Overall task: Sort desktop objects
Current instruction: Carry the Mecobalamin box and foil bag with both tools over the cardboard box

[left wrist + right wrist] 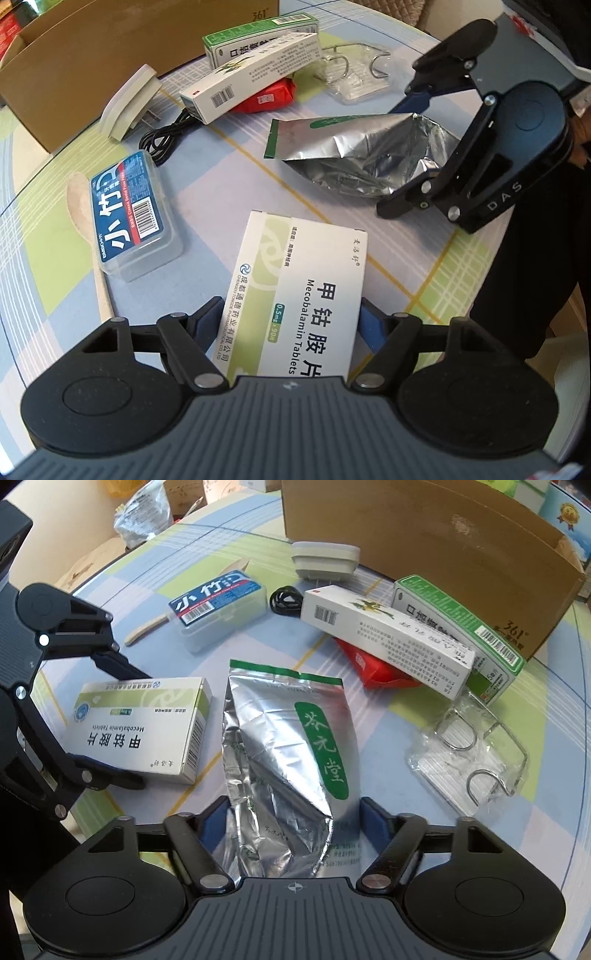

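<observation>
Left tongs [291,325] are pinching the Mecobalamin tablet box [295,291] while the right tongs [291,819] pinch the foil pouch [288,746] on the counter [388,738].

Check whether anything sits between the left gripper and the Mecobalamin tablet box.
Nothing visible does. The Mecobalamin tablet box already lies between the fingers of the left gripper; the floss case and foil pouch lie off to the sides.
</observation>
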`<state>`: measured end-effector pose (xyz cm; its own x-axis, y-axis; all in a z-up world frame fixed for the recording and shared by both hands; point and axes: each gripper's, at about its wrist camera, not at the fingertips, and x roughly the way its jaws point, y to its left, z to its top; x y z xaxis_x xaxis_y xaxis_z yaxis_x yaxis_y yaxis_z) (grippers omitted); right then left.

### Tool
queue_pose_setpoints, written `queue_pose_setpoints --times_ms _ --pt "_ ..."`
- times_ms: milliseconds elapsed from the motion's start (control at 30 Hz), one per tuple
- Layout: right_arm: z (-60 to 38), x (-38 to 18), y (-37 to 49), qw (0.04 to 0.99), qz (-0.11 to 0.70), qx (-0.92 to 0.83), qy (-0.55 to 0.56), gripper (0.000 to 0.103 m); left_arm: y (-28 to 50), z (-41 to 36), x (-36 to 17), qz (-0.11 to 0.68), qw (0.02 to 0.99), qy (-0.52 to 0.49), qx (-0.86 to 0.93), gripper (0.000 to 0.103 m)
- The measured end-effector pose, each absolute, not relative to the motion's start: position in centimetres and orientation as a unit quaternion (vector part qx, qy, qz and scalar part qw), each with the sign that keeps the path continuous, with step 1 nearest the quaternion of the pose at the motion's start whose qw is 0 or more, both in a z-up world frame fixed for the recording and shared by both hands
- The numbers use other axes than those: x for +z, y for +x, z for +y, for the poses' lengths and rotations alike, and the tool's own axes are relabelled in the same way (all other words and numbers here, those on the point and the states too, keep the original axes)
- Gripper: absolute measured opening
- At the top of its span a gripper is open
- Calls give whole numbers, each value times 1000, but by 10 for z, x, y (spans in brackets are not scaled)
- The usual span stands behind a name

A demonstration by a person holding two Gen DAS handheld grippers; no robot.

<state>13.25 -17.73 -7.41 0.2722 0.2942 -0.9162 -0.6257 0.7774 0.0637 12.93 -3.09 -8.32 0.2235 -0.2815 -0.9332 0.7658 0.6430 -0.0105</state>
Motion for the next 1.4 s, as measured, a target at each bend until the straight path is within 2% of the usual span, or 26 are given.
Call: queue_pose_setpoints --times_ms 100,267,733,1400 --pt "-180 -70 131 789 523 286 -152 54 126 -33 -82 517 749 235 -342 71" --pt "-186 -65 124 799 519 271 -139 50 121 -35 -79 522 762 215 -318 71" --pt "-213 -30 102 827 507 234 -67 50 122 -36 -39 535 806 108 -230 71" --pt "-224 33 101 859 465 205 -59 50 133 -44 29 490 839 107 -209 71"
